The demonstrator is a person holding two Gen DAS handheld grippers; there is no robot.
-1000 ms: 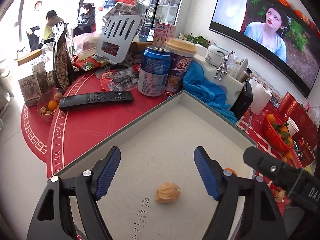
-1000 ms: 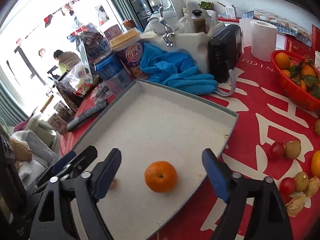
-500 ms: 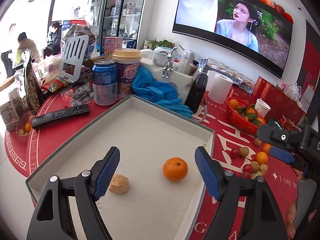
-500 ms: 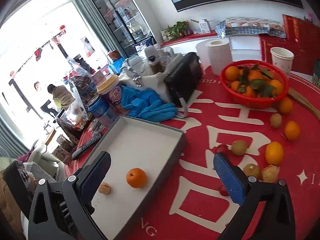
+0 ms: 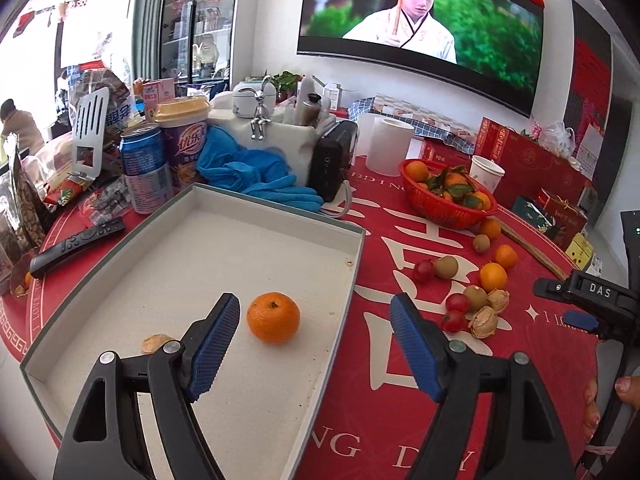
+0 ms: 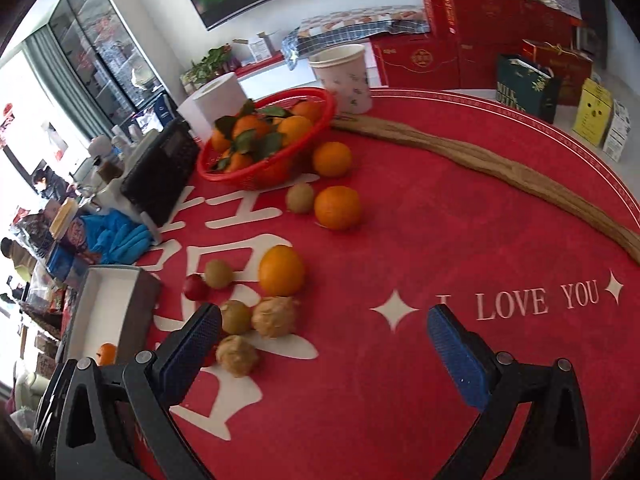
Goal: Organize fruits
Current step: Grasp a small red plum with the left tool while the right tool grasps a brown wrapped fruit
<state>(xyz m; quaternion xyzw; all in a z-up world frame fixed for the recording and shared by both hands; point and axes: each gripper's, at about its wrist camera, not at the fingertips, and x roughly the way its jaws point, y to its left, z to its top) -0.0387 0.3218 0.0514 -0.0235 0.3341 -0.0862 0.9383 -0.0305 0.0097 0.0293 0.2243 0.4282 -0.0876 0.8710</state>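
both claws, left claw (image 5: 316, 336) and right claw (image 6: 324, 344), gape empty; the loose fruit (image 6: 280, 270) at twelve o'clock on the desk (image 6: 420, 240) could roll if nudged.

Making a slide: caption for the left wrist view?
Open left gripper above a grey tray holding one mandarin, loose fruit waiting on the red tablecloth.

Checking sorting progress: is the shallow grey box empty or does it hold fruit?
Not empty: the shallow grey box holds one orange mandarin and a papery tan husked fruit.

"I LOVE YOU" on tablecloth (image 6: 460, 216)
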